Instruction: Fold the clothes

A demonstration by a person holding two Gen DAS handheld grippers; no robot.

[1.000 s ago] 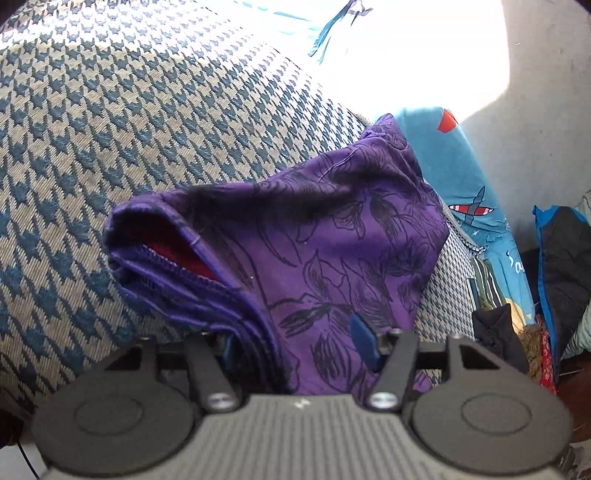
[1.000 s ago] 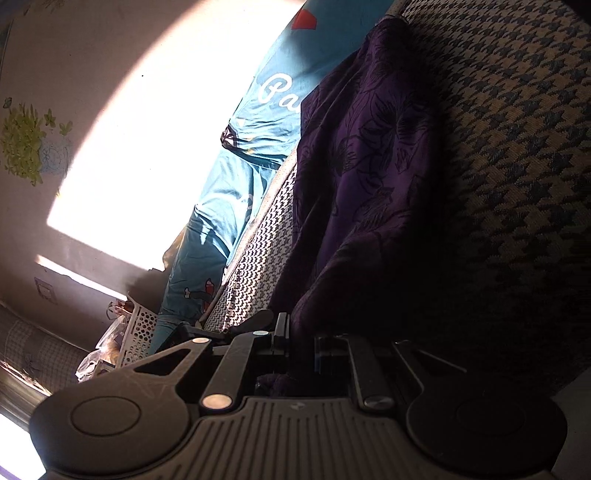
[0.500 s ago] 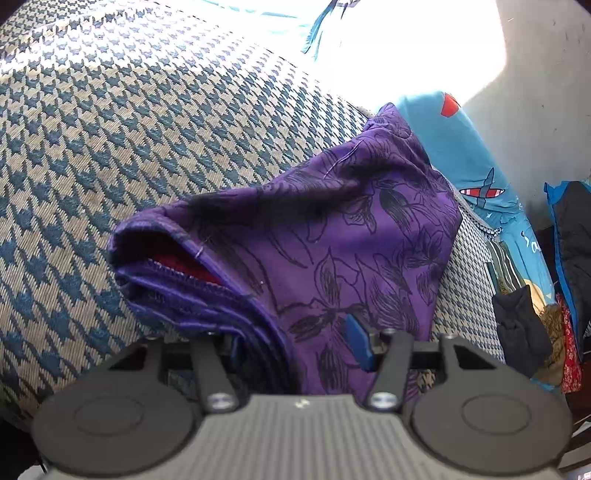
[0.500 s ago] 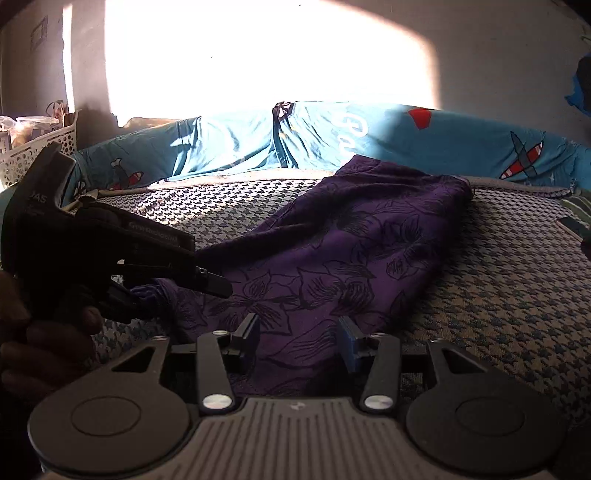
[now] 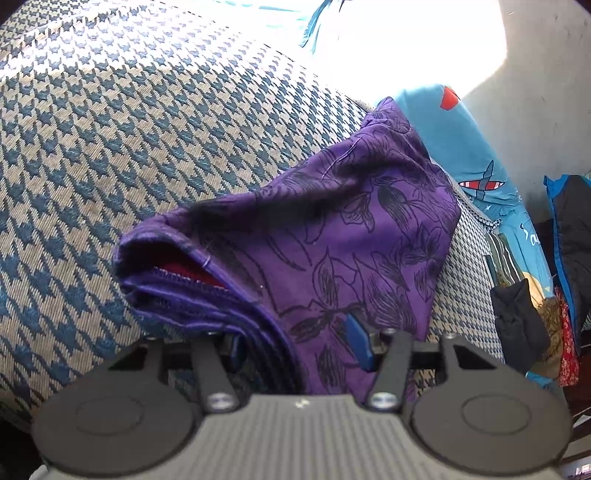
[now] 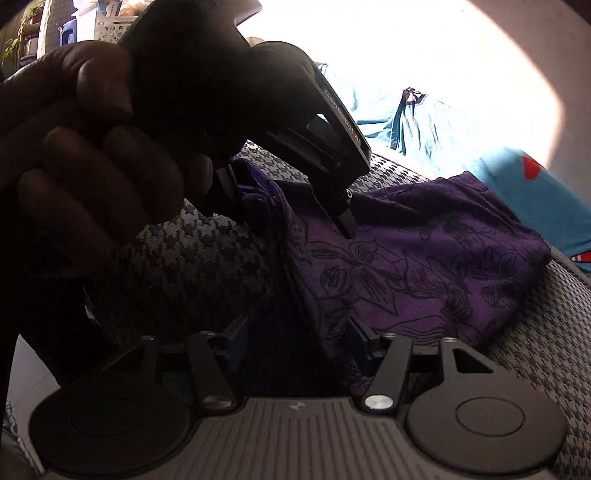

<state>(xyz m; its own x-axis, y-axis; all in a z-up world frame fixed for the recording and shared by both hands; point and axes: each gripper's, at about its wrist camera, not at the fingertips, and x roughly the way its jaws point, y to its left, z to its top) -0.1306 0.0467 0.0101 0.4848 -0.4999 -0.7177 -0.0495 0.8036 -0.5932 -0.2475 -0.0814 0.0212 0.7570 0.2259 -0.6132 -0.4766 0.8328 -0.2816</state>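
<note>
A purple floral garment (image 5: 351,240) lies folded on a houndstooth blanket (image 5: 129,129), red lining showing at its open left edge. My left gripper (image 5: 295,345) points down at it, open, its fingers astride the thick folded edge. In the right wrist view a person's hand (image 6: 92,166) holds that left gripper (image 6: 288,210) over the garment (image 6: 424,266). My right gripper (image 6: 297,345) sits low at the near edge; its jaws are opening. Shadowed purple cloth lies between the pads without being pressed.
A blue sheet with airplane prints (image 5: 476,162) runs along the blanket's far side, under a sunlit wall. Dark clothes (image 5: 517,317) are piled past the blanket's right edge. A white basket (image 6: 110,26) stands at the far left. The blanket (image 6: 535,350) stretches right of the garment.
My right gripper rolled from sideways to level, moved close beside the left gripper, and opened, letting go of the cloth. The left gripper stayed put over the fold.
</note>
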